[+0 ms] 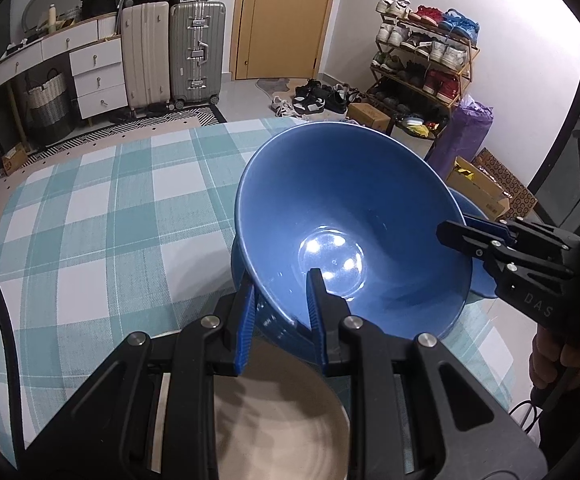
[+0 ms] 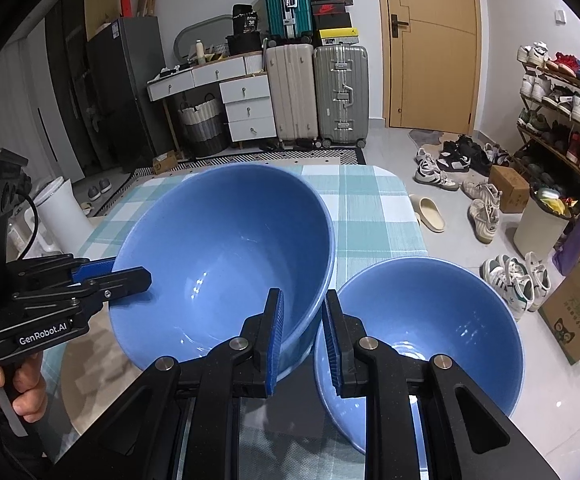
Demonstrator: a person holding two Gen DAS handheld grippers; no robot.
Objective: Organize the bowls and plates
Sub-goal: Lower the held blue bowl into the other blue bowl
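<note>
Left tongs (image 1: 279, 320): pinched on the near rim of the large glossy blue bowl (image 1: 350, 216); "GenRobot.AI" is read on the body.
Right tongs (image 2: 304, 344): pinched on the same bowl's opposite rim.
Large bowl: held tilted above the checked worktop (image 1: 89, 220), beside a smaller blue bowl (image 2: 430, 320).

Table (image 2: 374, 216) under a teal-and-white checked cloth (image 1: 101, 216). Smaller blue bowl (image 2: 450, 320) resting on the cloth by its right edge. Beige plate (image 1: 277, 412) lying at the near side.

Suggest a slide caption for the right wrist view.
Two handheld grippers, left gripper and right gripper, clamp one large blue ceramic bowl beside a smaller blue bowl.
</note>
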